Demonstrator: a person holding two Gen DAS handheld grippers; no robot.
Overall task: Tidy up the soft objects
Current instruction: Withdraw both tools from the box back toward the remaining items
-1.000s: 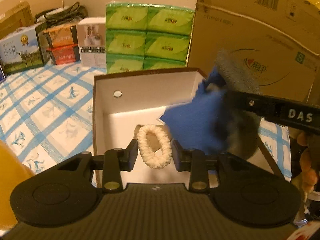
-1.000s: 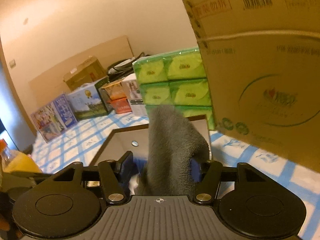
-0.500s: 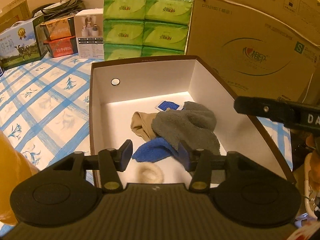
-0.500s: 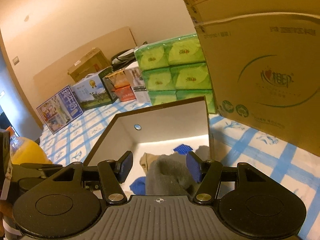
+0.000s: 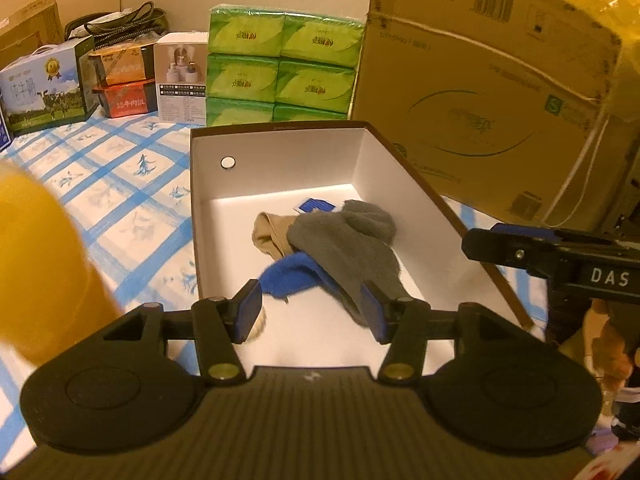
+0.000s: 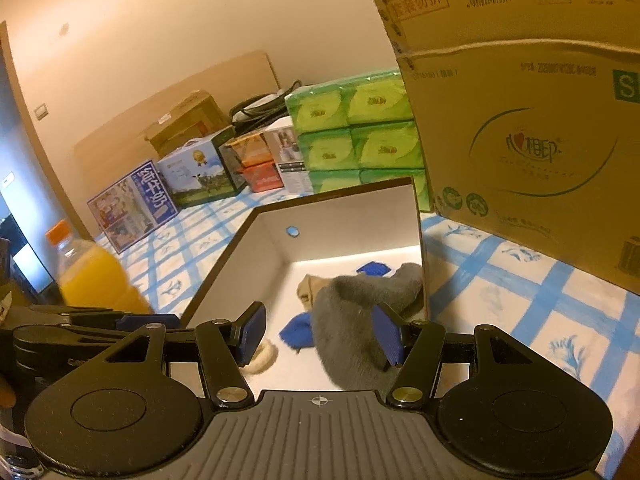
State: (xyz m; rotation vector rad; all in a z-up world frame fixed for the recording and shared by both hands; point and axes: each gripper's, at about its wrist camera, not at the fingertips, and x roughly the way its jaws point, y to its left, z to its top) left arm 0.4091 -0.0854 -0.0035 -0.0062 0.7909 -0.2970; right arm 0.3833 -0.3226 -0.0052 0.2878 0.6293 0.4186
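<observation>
An open box (image 5: 196,216) with a white inside holds a grey sock (image 5: 344,240) draped over a blue cloth (image 5: 288,276) and a beige sock (image 5: 270,232). A cream scrunchie (image 5: 260,322) peeks out behind my left finger. My left gripper (image 5: 312,312) hangs over the box's near end, its jaws opening with nothing pressed between them. In the right wrist view my right gripper (image 6: 320,332) stands open above the grey sock (image 6: 352,320), which lies loose on the box floor beside the blue cloth (image 6: 296,332) and the scrunchie (image 6: 262,356).
A bottle of orange juice (image 6: 88,276) stands left of the box. A large cardboard carton (image 5: 480,80) rises at the right, green tissue packs (image 5: 280,68) behind the box, and several printed boxes (image 5: 48,84) at the back left on a blue-checked cloth (image 5: 120,200).
The grey sock and blue cloth dropped from the right gripper into the box. The left gripper let go of the scrunchie and widened. Both grippers drew back from the box.
</observation>
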